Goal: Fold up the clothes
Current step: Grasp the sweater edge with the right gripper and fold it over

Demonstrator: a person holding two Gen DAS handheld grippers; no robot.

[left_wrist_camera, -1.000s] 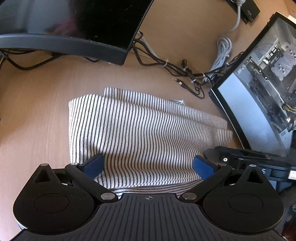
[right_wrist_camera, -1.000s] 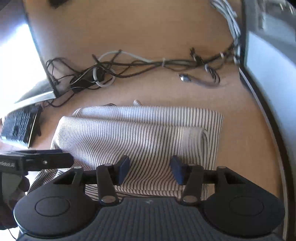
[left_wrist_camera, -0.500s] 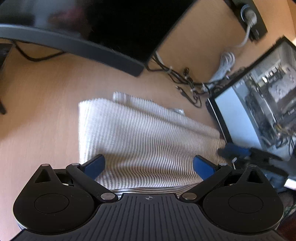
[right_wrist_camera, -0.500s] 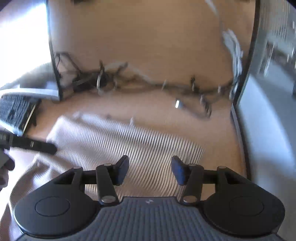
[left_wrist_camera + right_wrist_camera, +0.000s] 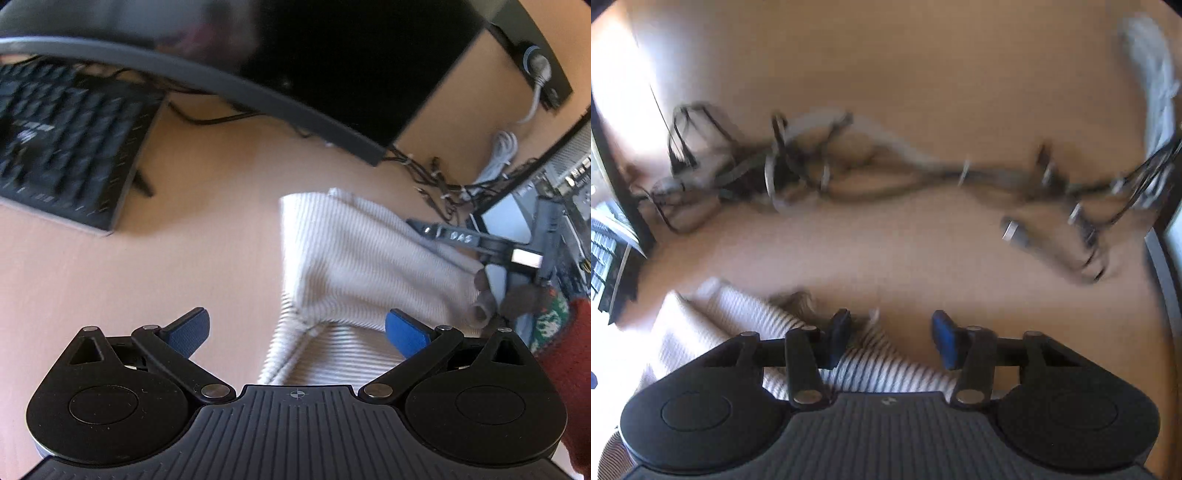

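Note:
The striped garment [image 5: 351, 258] lies folded on the wooden desk [image 5: 207, 236], to the right in the left wrist view. My left gripper [image 5: 297, 332] hovers open above the garment's near left corner, holding nothing. A hand [image 5: 484, 295] carries my right gripper [image 5: 417, 223] over the cloth's far right edge. The right wrist view is blurred. In it my right gripper [image 5: 892, 341] has its jaws closing, still apart. The far edge of the striped garment [image 5: 871, 362] sits between and under them, and the pads do not press it.
A black keyboard [image 5: 66, 140] sits far left and a dark monitor [image 5: 295, 55] stands behind. A tangle of cables [image 5: 820, 173] runs along the back of the desk. An open computer case [image 5: 565, 177] stands at the right, and a red sleeve [image 5: 576, 350] shows at the right edge.
My left gripper has swung left and back, so the keyboard has come into view and the garment sits further right. My right gripper has moved forward to the cloth's far edge and its jaws have narrowed.

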